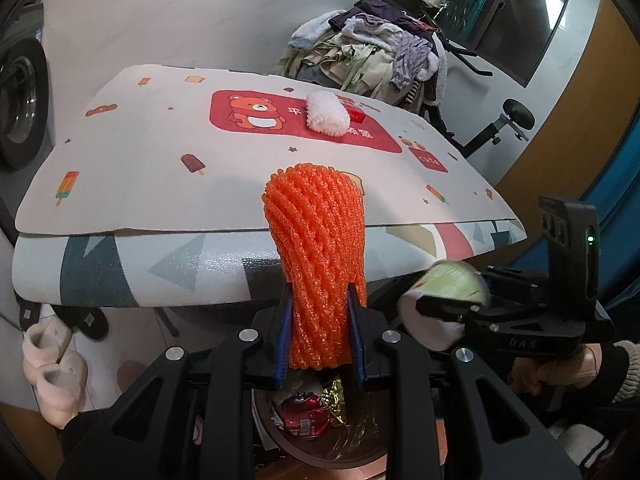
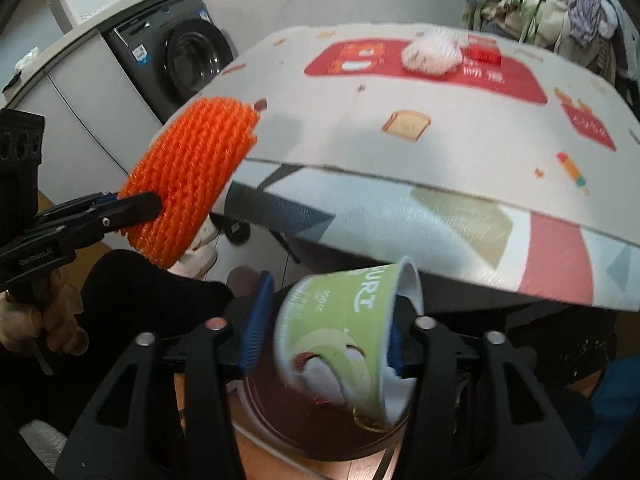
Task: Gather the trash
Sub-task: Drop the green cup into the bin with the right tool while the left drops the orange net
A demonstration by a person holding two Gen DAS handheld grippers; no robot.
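Observation:
My left gripper (image 1: 319, 334) is shut on an orange foam net sleeve (image 1: 318, 256), held upright above a dark round trash bin (image 1: 320, 446) that holds a red can and gold wrapper. The sleeve also shows in the right wrist view (image 2: 188, 184). In the right wrist view my right gripper (image 2: 324, 336) has its fingers apart, and a green yogurt cup (image 2: 344, 340), blurred and tilted, sits between them over the bin (image 2: 280, 428); the left pad does not touch it. A white foam net (image 1: 327, 114) and a small red box (image 1: 356, 115) lie on the table.
The table (image 1: 160, 152) has a patterned mat and stands just beyond the bin. A clothes pile (image 1: 372, 56) and exercise bike stand behind. A washing machine (image 2: 180, 60) is at the left. Slippers (image 1: 52, 368) lie on the floor.

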